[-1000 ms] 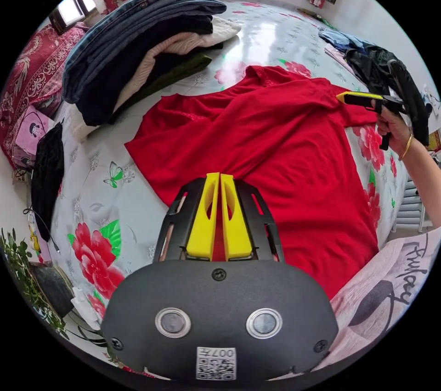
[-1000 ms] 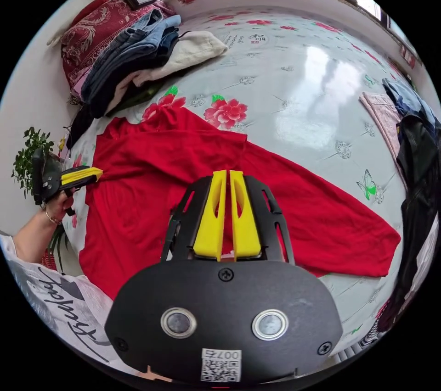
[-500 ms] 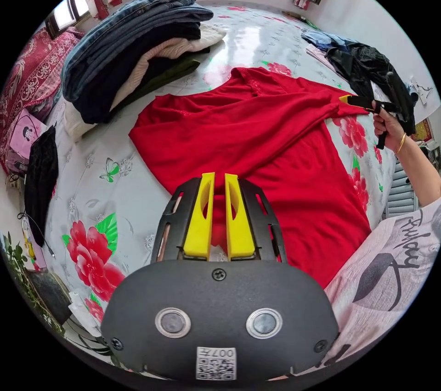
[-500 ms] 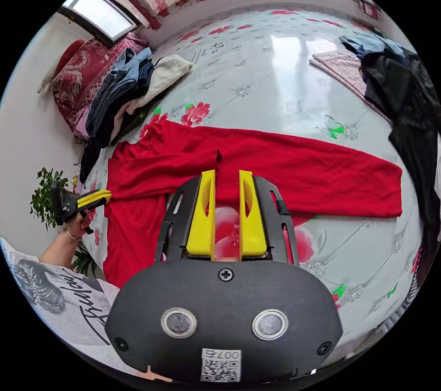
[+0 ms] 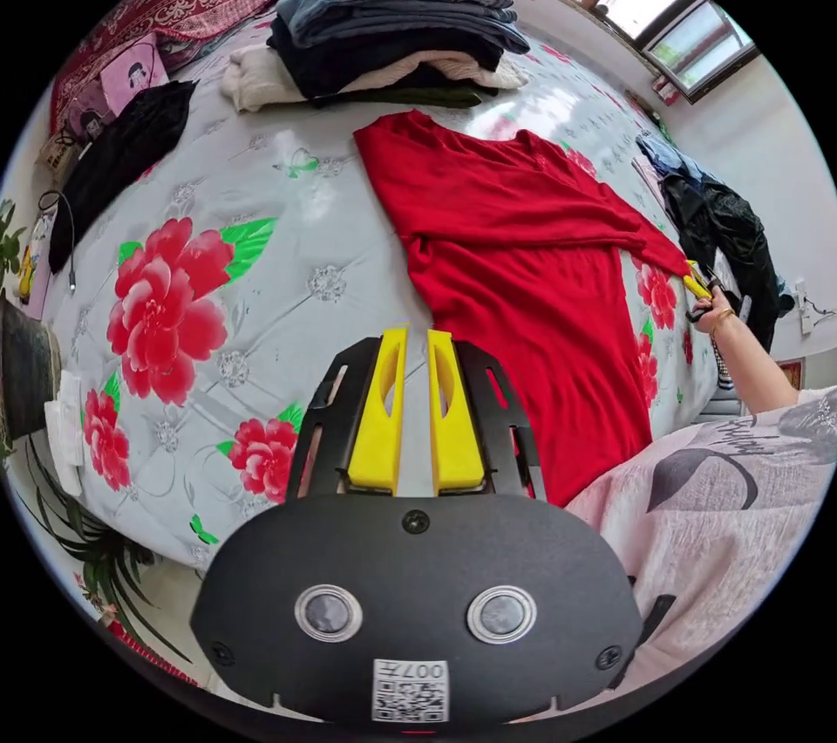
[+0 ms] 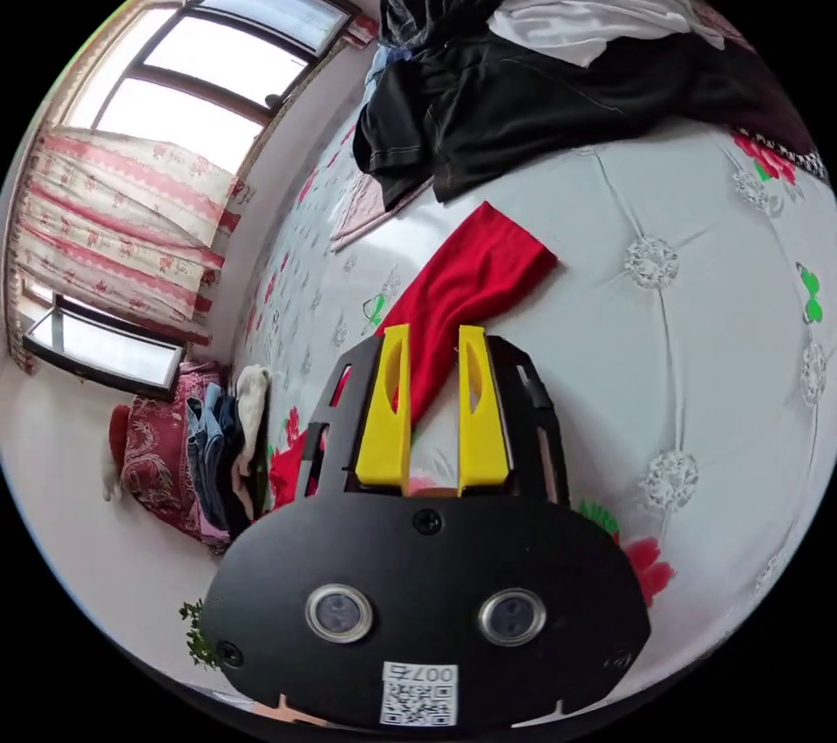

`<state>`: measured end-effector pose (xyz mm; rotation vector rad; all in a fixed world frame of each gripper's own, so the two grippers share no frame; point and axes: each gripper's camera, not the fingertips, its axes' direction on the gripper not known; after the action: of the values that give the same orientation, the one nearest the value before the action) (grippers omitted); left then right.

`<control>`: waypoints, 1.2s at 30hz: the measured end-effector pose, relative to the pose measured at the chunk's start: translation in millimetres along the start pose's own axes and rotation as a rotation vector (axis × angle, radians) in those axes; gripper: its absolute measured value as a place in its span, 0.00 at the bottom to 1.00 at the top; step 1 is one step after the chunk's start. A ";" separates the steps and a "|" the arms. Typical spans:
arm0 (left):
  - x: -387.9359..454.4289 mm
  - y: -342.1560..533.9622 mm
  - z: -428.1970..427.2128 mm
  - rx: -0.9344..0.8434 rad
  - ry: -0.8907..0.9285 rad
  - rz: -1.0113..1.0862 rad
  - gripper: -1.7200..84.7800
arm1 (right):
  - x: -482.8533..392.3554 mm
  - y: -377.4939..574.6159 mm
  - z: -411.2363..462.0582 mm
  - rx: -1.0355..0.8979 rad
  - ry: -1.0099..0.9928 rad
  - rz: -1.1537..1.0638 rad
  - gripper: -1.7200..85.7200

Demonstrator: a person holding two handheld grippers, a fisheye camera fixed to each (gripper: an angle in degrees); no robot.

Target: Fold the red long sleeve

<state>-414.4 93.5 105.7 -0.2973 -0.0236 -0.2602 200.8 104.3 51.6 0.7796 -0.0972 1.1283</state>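
Note:
The red long sleeve (image 5: 523, 255) lies flat on the flowered bed sheet (image 5: 261, 255), one sleeve folded across its body. My left gripper (image 5: 410, 335) hovers over bare sheet just left of the shirt's hem, jaws slightly apart and holding nothing. In the left gripper view the right gripper (image 5: 694, 281), held by a hand, sits at the shirt's far right edge. In the right gripper view my right gripper (image 6: 433, 333) is open above the other red sleeve (image 6: 475, 276), which stretches away to its cuff; the cloth passes under the jaws without being pinched.
A stack of folded jeans and sweaters (image 5: 392, 37) stands beyond the shirt's collar. Dark loose clothes (image 6: 540, 80) are heaped close to the cuff, also visible as the dark pile (image 5: 728, 228). A black garment (image 5: 122, 150) lies at the bed's left edge, with a plant (image 5: 52, 507) below.
Both grippers let go of the red shirt. The left one drew back over bare sheet; the right one swung out along the spread sleeve toward its cuff.

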 end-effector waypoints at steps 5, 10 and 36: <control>-21.8 36.4 -14.5 0.011 0.001 -0.102 0.07 | -137.6 40.7 14.3 -0.098 -0.172 -0.430 0.02; -38.6 68.2 -14.6 0.015 0.054 -0.190 0.07 | -295.5 212.6 12.2 -0.226 -0.290 -1.094 0.02; 13.6 147.6 30.6 -0.238 0.070 0.266 0.03 | -104.6 459.2 12.2 -1.034 0.154 -1.064 0.11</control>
<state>-362.8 235.3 93.5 -0.5230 0.1167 -0.0076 -227.4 107.3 248.1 -0.2286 -0.0998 0.0248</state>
